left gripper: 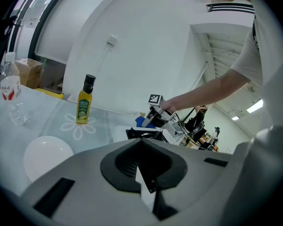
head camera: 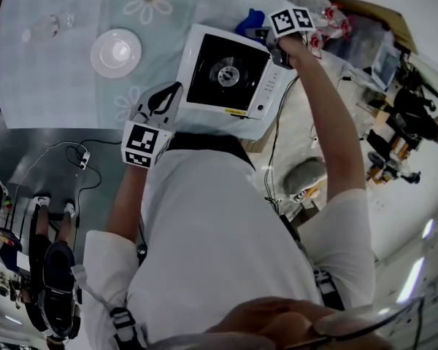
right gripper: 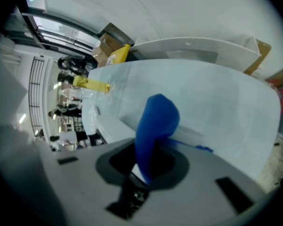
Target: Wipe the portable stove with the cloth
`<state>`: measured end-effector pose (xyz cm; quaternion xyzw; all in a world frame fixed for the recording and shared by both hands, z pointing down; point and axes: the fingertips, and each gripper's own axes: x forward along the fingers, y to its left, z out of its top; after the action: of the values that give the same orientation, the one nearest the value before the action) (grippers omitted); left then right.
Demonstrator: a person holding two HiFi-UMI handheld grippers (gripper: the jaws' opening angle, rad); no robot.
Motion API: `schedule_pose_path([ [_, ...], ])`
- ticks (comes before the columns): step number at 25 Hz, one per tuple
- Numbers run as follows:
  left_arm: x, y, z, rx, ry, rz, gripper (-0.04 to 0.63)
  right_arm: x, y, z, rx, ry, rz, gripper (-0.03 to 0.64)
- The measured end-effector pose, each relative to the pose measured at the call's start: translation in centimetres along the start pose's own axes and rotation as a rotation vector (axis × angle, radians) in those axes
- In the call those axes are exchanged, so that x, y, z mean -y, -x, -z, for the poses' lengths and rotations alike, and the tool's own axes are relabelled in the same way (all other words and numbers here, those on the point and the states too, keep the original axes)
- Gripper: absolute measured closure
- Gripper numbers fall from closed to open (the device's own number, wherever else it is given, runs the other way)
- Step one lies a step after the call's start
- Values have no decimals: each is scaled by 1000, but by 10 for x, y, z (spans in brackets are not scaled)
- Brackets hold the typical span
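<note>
Your right gripper (head camera: pixel 264 36) has its jaws pinching the blue cloth (right gripper: pixel 155 124) at the far right corner of the portable stove (head camera: pixel 226 75) (left gripper (head camera: pixel 164 99) jaws pressed together, empty, beside its near-left edge), so wiping looks barely begun.

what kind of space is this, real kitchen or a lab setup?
Probably a lab or workshop with a staged table, not a kitchen: portable stove, plate and oil bottle sit on a flowered tablecloth, but loose cables lie on the floor and cluttered equipment stands alongside.
</note>
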<state>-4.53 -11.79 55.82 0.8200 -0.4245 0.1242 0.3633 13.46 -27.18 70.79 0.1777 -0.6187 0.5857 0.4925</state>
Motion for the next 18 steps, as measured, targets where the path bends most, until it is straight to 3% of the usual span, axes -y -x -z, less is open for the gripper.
schedule_pose_path([
  [18, -27, 27, -2, 41, 25, -29, 565, -68, -37, -35, -27, 53, -30, 541],
])
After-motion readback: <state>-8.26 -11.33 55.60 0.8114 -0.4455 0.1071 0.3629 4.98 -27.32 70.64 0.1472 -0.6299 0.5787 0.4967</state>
